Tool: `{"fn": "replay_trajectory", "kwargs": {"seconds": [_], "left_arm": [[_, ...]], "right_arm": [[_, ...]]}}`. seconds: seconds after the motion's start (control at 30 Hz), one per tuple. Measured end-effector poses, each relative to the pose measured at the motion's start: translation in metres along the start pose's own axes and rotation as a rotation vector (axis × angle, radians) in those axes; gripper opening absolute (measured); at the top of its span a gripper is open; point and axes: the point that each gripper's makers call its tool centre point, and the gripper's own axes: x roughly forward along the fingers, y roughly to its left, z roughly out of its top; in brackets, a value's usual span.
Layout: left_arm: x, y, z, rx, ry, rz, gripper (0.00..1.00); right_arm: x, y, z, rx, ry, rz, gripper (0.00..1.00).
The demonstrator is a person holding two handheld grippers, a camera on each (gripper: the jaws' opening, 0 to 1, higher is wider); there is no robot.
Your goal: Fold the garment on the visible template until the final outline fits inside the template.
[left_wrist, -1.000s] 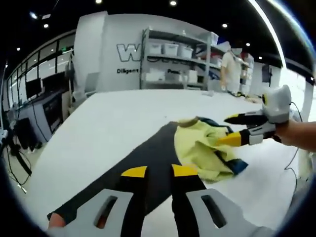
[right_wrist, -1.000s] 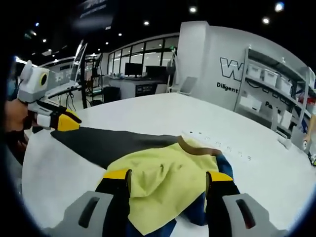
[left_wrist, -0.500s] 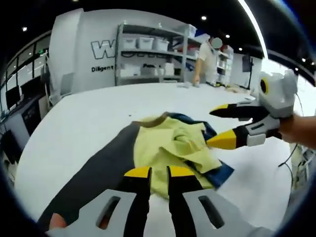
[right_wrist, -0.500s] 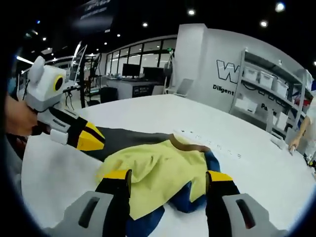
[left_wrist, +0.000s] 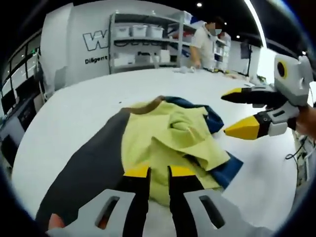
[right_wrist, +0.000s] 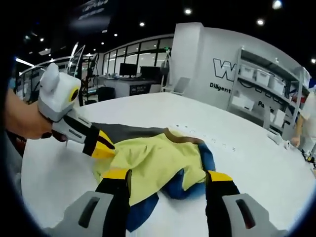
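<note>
The left gripper (left_wrist: 158, 171), jaws nearly together with a thin gap, is hovering at the near edge of the shirt (left_wrist: 170, 138); whether it is pinching cloth I cannot tell. The right gripper (right_wrist: 168, 176), jaws wide and holding nothing, is hanging over the shirt's blue part. The yellow and blue shirt is lying crumpled just ahead of both, partly on the dark template (left_wrist: 84, 173), partly spilling onto the white table (left_wrist: 79, 111). A pull on one loose layer risks bunching the cloth further or dragging it off the template. Beyond the table, shelves (left_wrist: 143, 42) are standing, with a person (left_wrist: 205, 42) working beside them, well apart.
</note>
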Motion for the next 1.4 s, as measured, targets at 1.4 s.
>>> {"fn": "replay_trajectory", "kwargs": {"seconds": [1.4], "left_arm": [[0.014,0.003,-0.012,-0.011,0.047,0.022,0.0]], "right_arm": [[-0.018,0.098,-0.047,-0.121,0.07,0.213,0.34]]}}
